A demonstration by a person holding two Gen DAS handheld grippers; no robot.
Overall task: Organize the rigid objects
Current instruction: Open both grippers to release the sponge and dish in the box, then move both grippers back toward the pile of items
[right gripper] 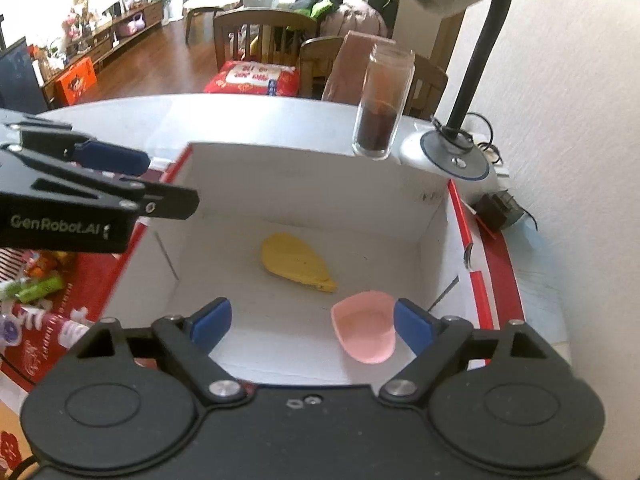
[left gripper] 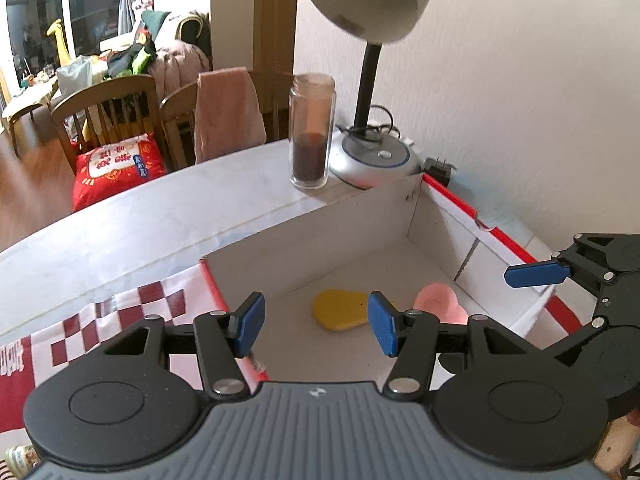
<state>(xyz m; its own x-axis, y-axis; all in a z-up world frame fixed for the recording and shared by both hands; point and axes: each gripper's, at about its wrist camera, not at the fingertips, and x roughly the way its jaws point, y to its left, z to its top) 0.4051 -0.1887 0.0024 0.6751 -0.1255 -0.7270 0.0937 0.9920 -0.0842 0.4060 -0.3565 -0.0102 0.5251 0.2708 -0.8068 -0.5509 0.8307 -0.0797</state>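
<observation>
Drop step looks done: yellow piece [right gripper: 298,262] and pink scoop [right gripper: 366,332] sit in the box [right gripper: 312,188]; left gripper [left gripper: 316,322] half-open and right gripper [right gripper: 310,326] wide, both empty, so I go fetch another.

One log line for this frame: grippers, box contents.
left gripper: open, empty | right gripper: open, empty | box: yellow piece, pink piece on floor, apart

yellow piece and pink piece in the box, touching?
Apart. The right wrist view shows bare white box floor between the yellow piece and the pink piece.
</observation>
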